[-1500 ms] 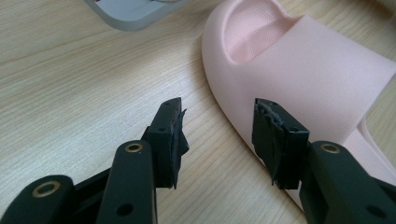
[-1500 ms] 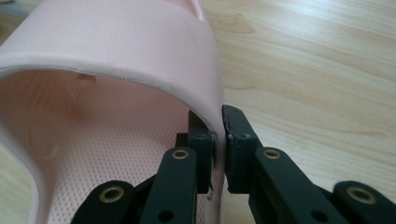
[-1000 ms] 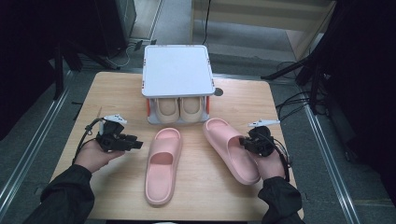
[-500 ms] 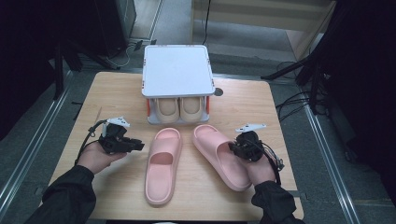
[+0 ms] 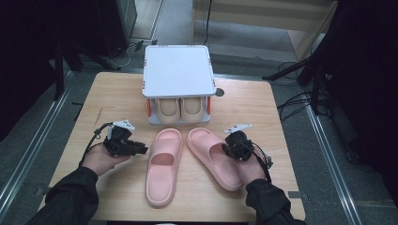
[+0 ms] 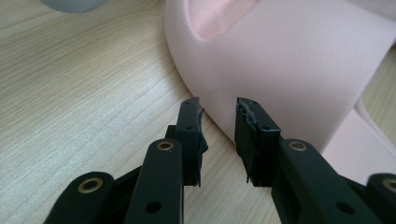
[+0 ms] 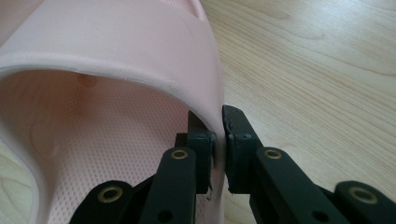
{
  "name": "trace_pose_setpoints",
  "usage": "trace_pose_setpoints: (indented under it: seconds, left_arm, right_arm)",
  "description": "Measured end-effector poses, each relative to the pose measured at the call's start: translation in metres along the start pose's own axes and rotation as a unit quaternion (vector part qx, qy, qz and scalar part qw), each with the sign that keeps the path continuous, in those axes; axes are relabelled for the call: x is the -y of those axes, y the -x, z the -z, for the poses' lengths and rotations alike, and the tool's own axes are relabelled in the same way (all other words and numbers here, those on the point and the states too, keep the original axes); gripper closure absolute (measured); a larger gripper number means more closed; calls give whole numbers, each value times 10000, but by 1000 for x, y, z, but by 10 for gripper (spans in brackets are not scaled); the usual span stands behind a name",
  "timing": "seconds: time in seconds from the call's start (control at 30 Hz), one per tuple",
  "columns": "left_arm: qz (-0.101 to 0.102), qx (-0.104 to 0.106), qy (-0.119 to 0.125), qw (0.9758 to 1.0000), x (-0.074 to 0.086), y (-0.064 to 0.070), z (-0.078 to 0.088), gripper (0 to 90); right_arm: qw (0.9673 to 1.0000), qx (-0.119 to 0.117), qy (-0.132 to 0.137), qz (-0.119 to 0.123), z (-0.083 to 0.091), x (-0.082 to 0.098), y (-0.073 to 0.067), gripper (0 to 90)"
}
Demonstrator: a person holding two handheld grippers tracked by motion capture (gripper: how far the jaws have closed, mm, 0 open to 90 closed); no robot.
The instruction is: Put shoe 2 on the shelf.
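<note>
Since the earlier frames, the right slipper (image 5: 214, 158) has slid leftward across the table (image 5: 281, 122), its toe now close beside the toe of the left slipper (image 5: 163, 166), and the left gripper's jaws, narrower than a second ago, have just been opening a little with nothing between them. At the left of the high view, the left gripper (image 5: 141, 149) lies level in a hand (image 5: 101, 159), pointing right at the left slipper's strap, just short of it. The left gripper view adds what the high view cannot: the jaws stand apart and empty, their tips (image 6: 217, 109) just beside the strap's outer edge (image 6: 280, 70), over bare wood. In the upper centre of the high view stands a white rack (image 5: 177, 70) with a beige pair (image 5: 180, 108) under its top. At lower right, the right gripper (image 5: 228, 149) sits on the right slipper's strap. The right gripper view shows the grip itself: the jaws (image 7: 218, 123) are clamped on the strap's thin rim (image 7: 140, 51), one pad inside, one outside.
</note>
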State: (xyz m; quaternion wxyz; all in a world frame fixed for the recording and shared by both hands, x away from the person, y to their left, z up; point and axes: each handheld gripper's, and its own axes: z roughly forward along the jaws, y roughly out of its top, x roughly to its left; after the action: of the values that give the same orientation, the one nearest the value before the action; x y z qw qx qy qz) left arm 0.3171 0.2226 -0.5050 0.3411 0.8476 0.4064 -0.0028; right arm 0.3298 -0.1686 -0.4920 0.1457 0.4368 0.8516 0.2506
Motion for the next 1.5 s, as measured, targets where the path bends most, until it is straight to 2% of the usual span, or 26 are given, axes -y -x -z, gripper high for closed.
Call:
trace_pose_setpoints:
  seconds: [0.2, 0.4, 0.57, 0.6, 0.63, 0.67, 0.7, 0.73, 0.77, 0.8, 0.83, 0.97, 1.13, 1.3, 1.5]
  left_arm:
    - [-8, 3, -8, 10000, 0, 1, -2, 704]
    - [-55, 31, -73, 10000, -1, 3, -4, 699]
    - [-103, 41, -103, 9999, 0, 5, -5, 695]
    - [-114, 34, -107, 9999, 0, 5, -5, 693]
    - [-95, 42, -103, 9999, 0, 5, -4, 693]
    - [-92, 54, -62, 9999, 1, 6, -2, 693]
    - [-98, 57, -54, 9999, 2, 6, -1, 693]
    - [-86, 77, -39, 9999, 4, 7, 0, 693]
    - [-86, 77, -39, 9999, 4, 7, 0, 693]
    - [-93, 61, -49, 9999, 5, 8, 0, 692]
    - [-93, 61, -49, 9999, 5, 8, 0, 692]
    - [-117, 62, -107, 9999, 5, 9, -1, 692]
    - [-129, 83, -180, 9997, 6, 10, -6, 691]
    - [-162, 73, -220, 9996, 5, 11, -8, 694]
    - [-187, 111, -234, 9995, 5, 14, -9, 694]
  right_arm:
    - [10000, 0, -7, 1, -4, -3, -8, 814]
    - [9999, -32, -3, 110, -7, -4, -16, 796]
    - [9997, -194, 29, 115, -6, -2, -20, 731]
    - [9994, -335, 100, 89, -3, -1, -19, 678]
    - [9994, -335, 100, 89, -3, -1, -19, 678]
    - [9981, -561, 252, -23, 4, 0, -16, 649]
    - [9981, -561, 252, -23, 4, 0, -16, 649]
    - [9963, -738, 445, -36, 15, 2, -13, 668]
    - [9963, -738, 445, -36, 15, 2, -13, 668]
    - [9940, -903, 620, -14, 25, 3, -10, 753]
    - [9928, -977, 692, 35, 29, 4, -7, 799]
    - [9940, -828, 711, -64, 31, 5, 2, 843]
    - [9978, -504, 394, -169, 10, 3, 13, 835]
    - [9983, -538, 225, -31, -1, 0, 6, 832]
    - [9980, -582, 232, 31, -2, -1, 2, 830]
